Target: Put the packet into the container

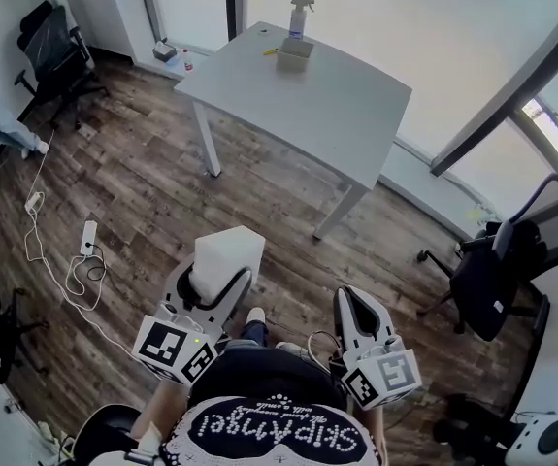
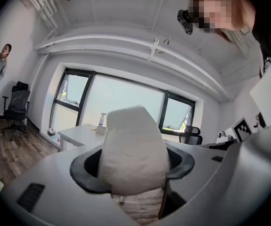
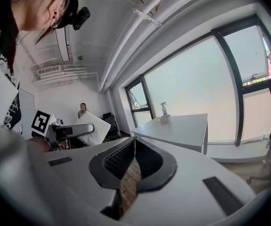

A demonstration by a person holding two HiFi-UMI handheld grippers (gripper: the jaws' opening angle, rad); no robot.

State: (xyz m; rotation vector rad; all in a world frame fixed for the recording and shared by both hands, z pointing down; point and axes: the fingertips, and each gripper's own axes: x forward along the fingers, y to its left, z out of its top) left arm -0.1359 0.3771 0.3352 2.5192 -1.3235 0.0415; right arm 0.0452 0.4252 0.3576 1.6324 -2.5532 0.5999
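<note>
We are clamping the left hand-held gripper on the white packet. Its jaws are pressing into the packet's lower part while the rest is standing up above them. The right hand-held gripper is carrying nothing, its jaws meeting at the tips. We are standing on the wood floor, well apart from the tabletop, where a small box, probably the container, is sitting by a spray bottle. We are judging that the soft packet could sag or slide from the jaws on the way, and that the cables lying to our left could catch a foot. The packet is showing no print. The lettering on our shirt, seen upside down, is reading roughly "SkipAngel".
</note>
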